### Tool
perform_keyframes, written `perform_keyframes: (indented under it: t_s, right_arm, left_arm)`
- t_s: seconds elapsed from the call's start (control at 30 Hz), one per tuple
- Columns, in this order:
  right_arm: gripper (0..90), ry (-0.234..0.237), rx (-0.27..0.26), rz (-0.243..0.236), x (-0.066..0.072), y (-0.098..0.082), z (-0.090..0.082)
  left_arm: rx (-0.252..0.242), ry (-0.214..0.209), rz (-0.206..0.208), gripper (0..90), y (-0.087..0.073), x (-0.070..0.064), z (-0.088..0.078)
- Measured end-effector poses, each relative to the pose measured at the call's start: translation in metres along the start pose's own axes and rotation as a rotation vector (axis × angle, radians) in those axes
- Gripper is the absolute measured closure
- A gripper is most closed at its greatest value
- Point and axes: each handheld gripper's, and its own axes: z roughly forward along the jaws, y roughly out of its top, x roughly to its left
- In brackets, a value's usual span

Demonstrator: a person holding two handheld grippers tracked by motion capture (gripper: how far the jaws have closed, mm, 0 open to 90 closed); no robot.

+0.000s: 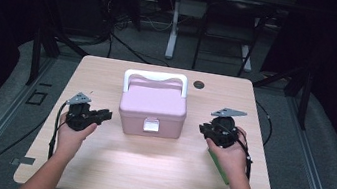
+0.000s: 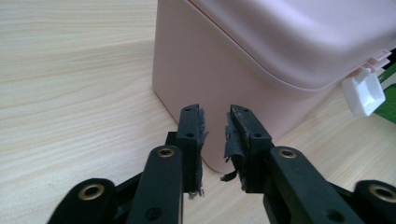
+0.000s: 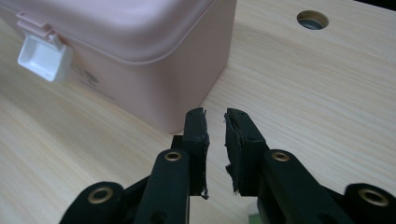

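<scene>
Pale wooden table (image 1: 108,80), pink box (image 1: 153,105) with unlabelled white latch (image 1: 151,125), left tongs (image 1: 105,114) and right tongs (image 1: 203,128) slightly parted, grasping nothing

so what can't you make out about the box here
- Box contents: lid is down in every view.
- Its far side and hinges: high view, hidden by the box body.
- Handle: cut off by the top edge in both gripper views.
- Green thing: high view, mostly under the right hand.
- Small marks under the latch: right gripper view, too small.

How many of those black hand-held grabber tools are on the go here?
2. The left gripper is left of the pink box; the right gripper is to its right. Each sits in one hand, jaws narrowly apart, holding nothing.
</scene>
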Motion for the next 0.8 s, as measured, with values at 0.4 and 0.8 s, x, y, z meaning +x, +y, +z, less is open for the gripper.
perform_keyframes:
  t_s: [0.4, 0.8]
  right_arm:
    - [84.8, 0.003, -0.012, 0.076, -0.004, 0.005, 0.044]
    - [84.9, 0.001, -0.024, 0.079, 0.004, 0.011, 0.068]
  left_arm:
    - [0.024, 0.013, -0.001, 88.6, 0.004, 0.004, 0.02]
    - [0.026, -0.002, 0.025, 89.6, 0.011, -0.006, 0.031]
